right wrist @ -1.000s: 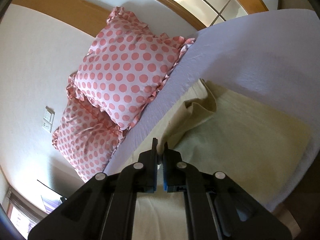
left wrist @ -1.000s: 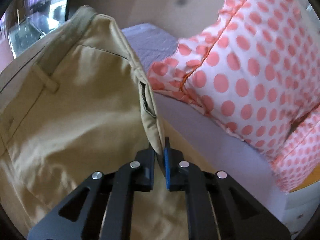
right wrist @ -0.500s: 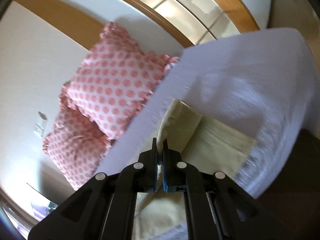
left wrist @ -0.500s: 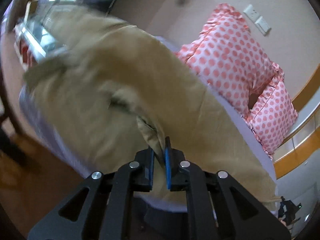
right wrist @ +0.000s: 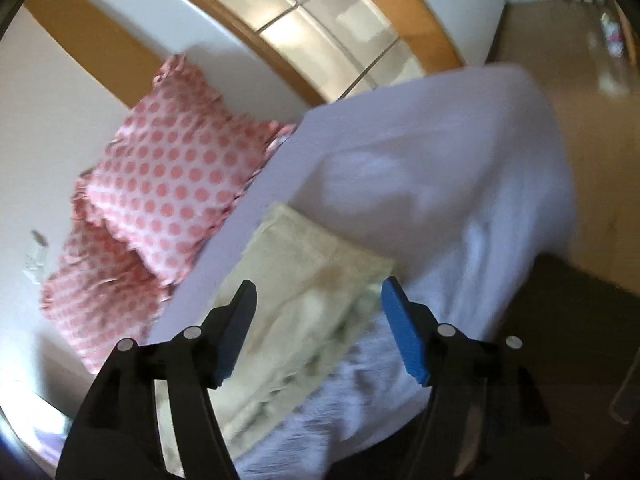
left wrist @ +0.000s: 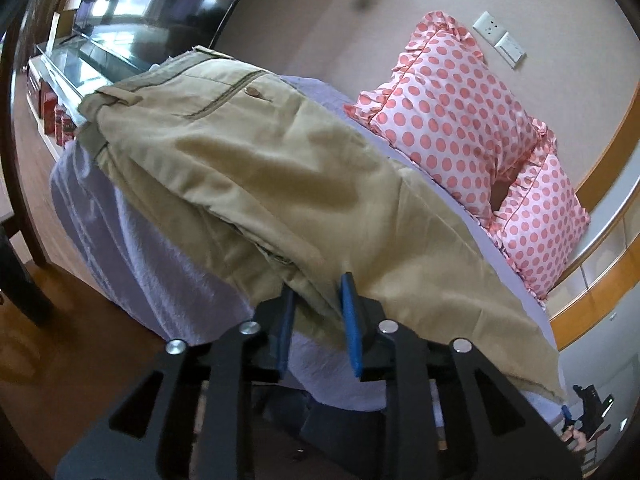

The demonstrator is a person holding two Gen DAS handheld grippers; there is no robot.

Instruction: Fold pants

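Note:
The tan pants (left wrist: 280, 184) lie folded lengthwise on the lavender bed sheet (left wrist: 132, 240), waistband toward the far left. My left gripper (left wrist: 318, 304) is part open, its blue pads on either side of the near folded edge of the pants, fabric still between them. In the right wrist view the pant-leg end (right wrist: 312, 280) lies flat on the sheet (right wrist: 440, 184). My right gripper (right wrist: 318, 300) is wide open just above it and holds nothing. This view is blurred.
Two pink polka-dot pillows (left wrist: 460, 112) lean on the wall at the head of the bed; they also show in the right wrist view (right wrist: 168, 176). A dark TV (left wrist: 168, 4) on a stand is at far left. Wooden floor (right wrist: 592, 120) surrounds the bed.
Both grippers carried the pants down onto the bed. The right gripper opened wide and let go of the leg end. The left gripper's jaws parted and it pulled back toward the bed edge.

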